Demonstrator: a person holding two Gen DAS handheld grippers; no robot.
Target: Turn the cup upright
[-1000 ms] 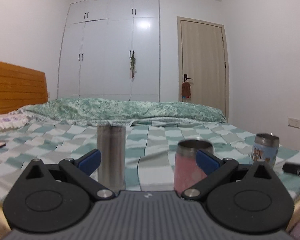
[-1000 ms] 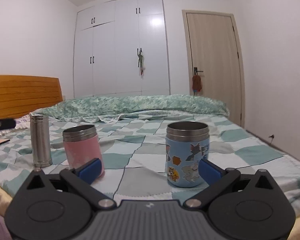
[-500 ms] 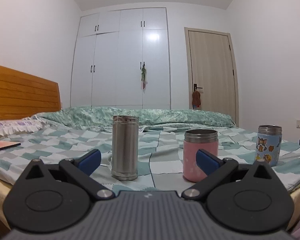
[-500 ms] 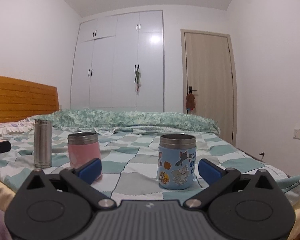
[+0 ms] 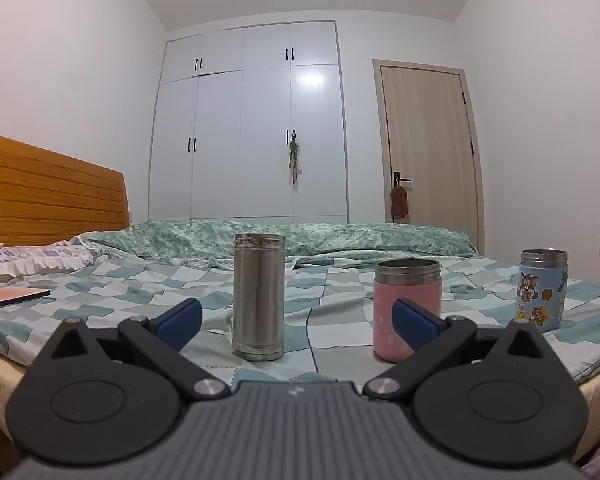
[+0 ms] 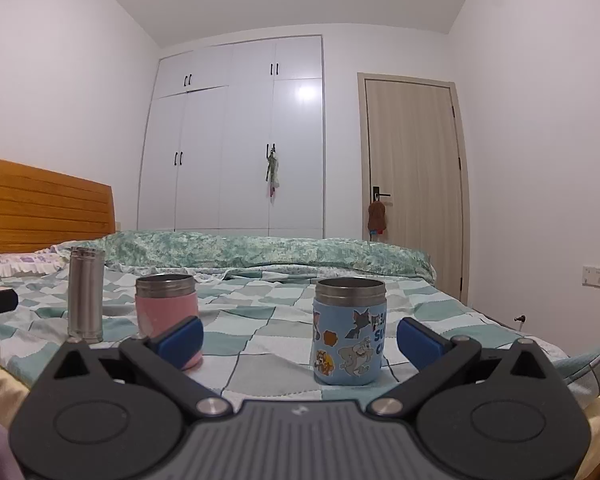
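Note:
Three cups stand upright in a row on the checked bedspread (image 5: 332,320): a tall steel cup (image 5: 258,296) at the left, a pink cup (image 5: 406,308) in the middle, and a blue cartoon cup (image 5: 542,290) at the right. My left gripper (image 5: 296,318) is open and empty, short of the steel and pink cups. In the right wrist view the steel cup (image 6: 86,294), the pink cup (image 6: 166,312) and the blue cup (image 6: 348,340) stand the same way. My right gripper (image 6: 300,338) is open and empty, with the blue cup ahead between its fingers.
A wooden headboard (image 5: 48,196) and pillow (image 5: 28,258) are at the left. A folded green quilt (image 5: 300,236) lies across the far side of the bed. A red-covered book (image 5: 10,298) lies at the left. The bed's near edge (image 6: 592,364) drops off at the right.
Both grippers have pulled back and lowered away from the cups, so the cups look farther off. Both grippers stay open. The cups have not moved.

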